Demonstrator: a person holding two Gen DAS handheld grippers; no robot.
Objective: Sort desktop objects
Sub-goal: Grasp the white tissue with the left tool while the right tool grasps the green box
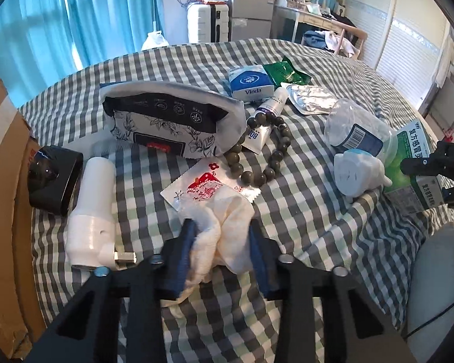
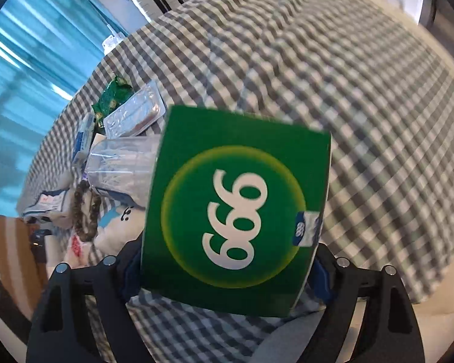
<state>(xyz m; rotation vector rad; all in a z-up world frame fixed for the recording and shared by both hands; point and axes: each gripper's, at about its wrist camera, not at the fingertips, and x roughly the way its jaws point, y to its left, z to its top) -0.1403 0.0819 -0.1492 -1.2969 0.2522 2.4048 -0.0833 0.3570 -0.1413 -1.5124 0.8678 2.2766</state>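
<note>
The white cloth (image 1: pixel 224 227), on the checked cover near the front edge, was pinched by the left gripper (image 1: pixel 222 230). The green box (image 2: pixel 236 208) (big and smooth) was squeezed by the right gripper (image 2: pixel 227 275); it could be dropped if held loosely.

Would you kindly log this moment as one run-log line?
left gripper: shut on white cloth | right gripper: around green box, grip unclear | surface: checkered cloth
</note>
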